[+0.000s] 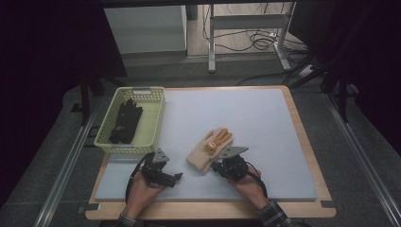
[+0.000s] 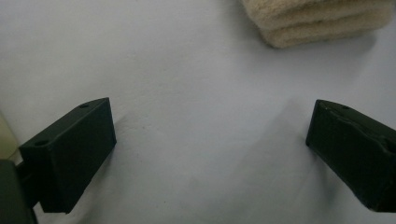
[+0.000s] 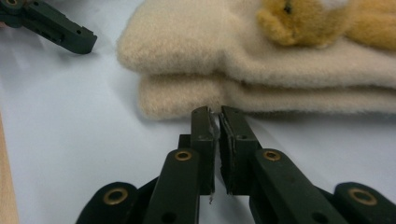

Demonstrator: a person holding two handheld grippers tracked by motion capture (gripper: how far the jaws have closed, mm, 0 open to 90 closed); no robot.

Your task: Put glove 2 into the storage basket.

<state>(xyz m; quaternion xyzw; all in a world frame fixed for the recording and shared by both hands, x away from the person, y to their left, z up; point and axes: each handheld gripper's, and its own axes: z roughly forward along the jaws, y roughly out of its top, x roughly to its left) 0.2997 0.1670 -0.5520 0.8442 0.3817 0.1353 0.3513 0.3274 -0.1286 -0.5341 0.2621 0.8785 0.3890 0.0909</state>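
Observation:
A pair of beige fluffy gloves lies stacked on the pale mat, fingers pointing away, with a small orange plush bear on the top one. My right gripper sits at the cuff end. In the right gripper view its jaws stand almost together, tips touching the edge of the lower cuff; whether any fabric is pinched I cannot tell. My left gripper rests on the mat left of the gloves, open. Its fingers stand wide apart over bare mat, with the gloves' cuffs beyond them.
A pale yellow basket stands at the mat's left edge holding black gloves. The blue-grey mat covers a wooden board with a raised rim. The left gripper's finger shows at the upper left of the right gripper view.

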